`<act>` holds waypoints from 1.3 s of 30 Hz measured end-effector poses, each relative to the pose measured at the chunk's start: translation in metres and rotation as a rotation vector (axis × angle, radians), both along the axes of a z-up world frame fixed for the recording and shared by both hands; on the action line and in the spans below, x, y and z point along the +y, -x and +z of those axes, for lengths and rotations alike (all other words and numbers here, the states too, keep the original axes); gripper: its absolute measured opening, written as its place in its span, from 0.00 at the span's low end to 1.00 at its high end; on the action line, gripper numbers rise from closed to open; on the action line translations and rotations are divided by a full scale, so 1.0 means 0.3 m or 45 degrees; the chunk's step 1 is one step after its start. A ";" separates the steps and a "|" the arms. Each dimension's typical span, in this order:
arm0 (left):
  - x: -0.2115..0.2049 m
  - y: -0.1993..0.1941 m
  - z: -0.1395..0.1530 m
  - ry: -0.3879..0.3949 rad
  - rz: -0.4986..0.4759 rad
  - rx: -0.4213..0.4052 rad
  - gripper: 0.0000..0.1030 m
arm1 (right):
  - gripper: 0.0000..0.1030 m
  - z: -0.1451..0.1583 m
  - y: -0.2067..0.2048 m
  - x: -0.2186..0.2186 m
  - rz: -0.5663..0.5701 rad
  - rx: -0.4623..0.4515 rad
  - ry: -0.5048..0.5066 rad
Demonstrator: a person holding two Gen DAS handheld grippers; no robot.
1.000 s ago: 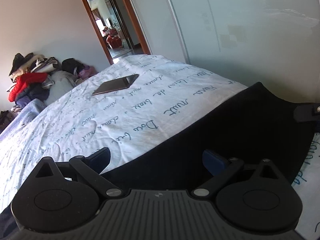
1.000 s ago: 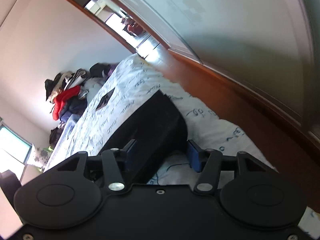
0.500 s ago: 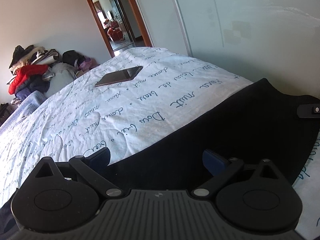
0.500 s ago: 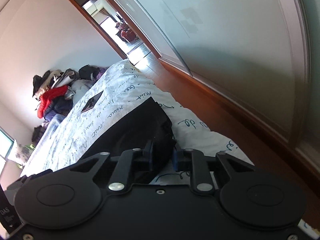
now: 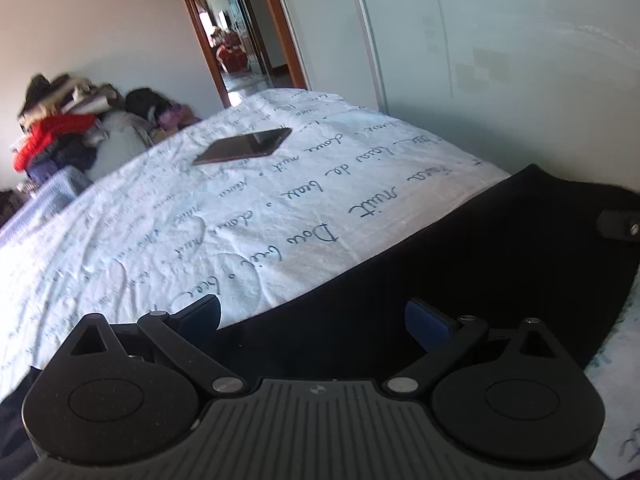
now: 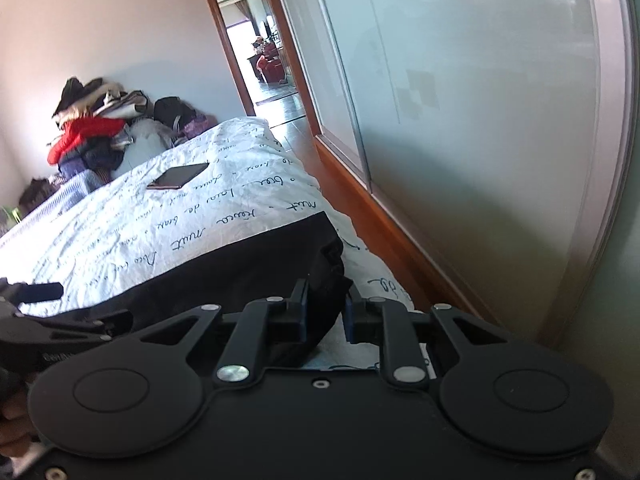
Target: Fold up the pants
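Black pants [image 5: 460, 264] lie on a white bedsheet with blue script [image 5: 200, 220]. My left gripper [image 5: 312, 316] is open, its blue-padded fingers straddling the near edge of the pants. My right gripper [image 6: 325, 314] is shut on a bunched corner of the pants [image 6: 240, 272] near the bed's right edge. One finger of the right gripper shows at the right of the left wrist view [image 5: 618, 226], and the left gripper shows at the left of the right wrist view [image 6: 36, 294].
A dark flat tablet [image 5: 244, 146] lies further up the bed. A heap of clothes and bags [image 5: 68, 132] sits at the head of the bed. A glass sliding door [image 6: 460, 100] and wooden floor strip [image 6: 384, 240] run along the right. An open doorway [image 5: 236, 40] is beyond.
My right gripper closed from open onto the pants' corner and swung to face up the bed. My left gripper stayed open and shifted slightly forward.
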State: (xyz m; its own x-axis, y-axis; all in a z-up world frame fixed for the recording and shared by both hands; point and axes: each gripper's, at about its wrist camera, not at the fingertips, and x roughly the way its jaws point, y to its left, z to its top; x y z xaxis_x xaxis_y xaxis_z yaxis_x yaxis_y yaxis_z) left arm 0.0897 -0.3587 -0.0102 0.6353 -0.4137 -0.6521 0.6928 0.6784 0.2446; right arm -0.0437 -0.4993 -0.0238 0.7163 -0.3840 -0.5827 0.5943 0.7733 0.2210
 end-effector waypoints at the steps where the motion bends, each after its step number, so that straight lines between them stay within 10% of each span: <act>1: 0.004 -0.009 0.011 0.026 -0.007 0.047 0.97 | 0.18 0.006 -0.005 0.015 0.014 0.023 0.049; 7: 0.020 -0.073 0.066 0.243 -0.078 0.474 0.96 | 0.18 0.046 -0.036 0.105 0.115 0.107 0.288; 15: 0.046 -0.056 0.117 0.371 -0.050 0.490 0.96 | 0.18 0.068 -0.071 0.196 0.255 0.156 0.437; 29: 0.055 -0.184 0.042 0.574 0.098 0.936 0.94 | 0.18 0.104 -0.072 0.350 0.475 0.135 0.575; 33: 0.078 -0.203 0.029 0.613 0.148 0.945 0.77 | 0.18 0.111 -0.049 0.380 0.522 0.113 0.579; 39: 0.133 -0.217 0.025 0.601 0.171 0.919 0.23 | 0.18 0.103 -0.053 0.408 0.584 0.101 0.549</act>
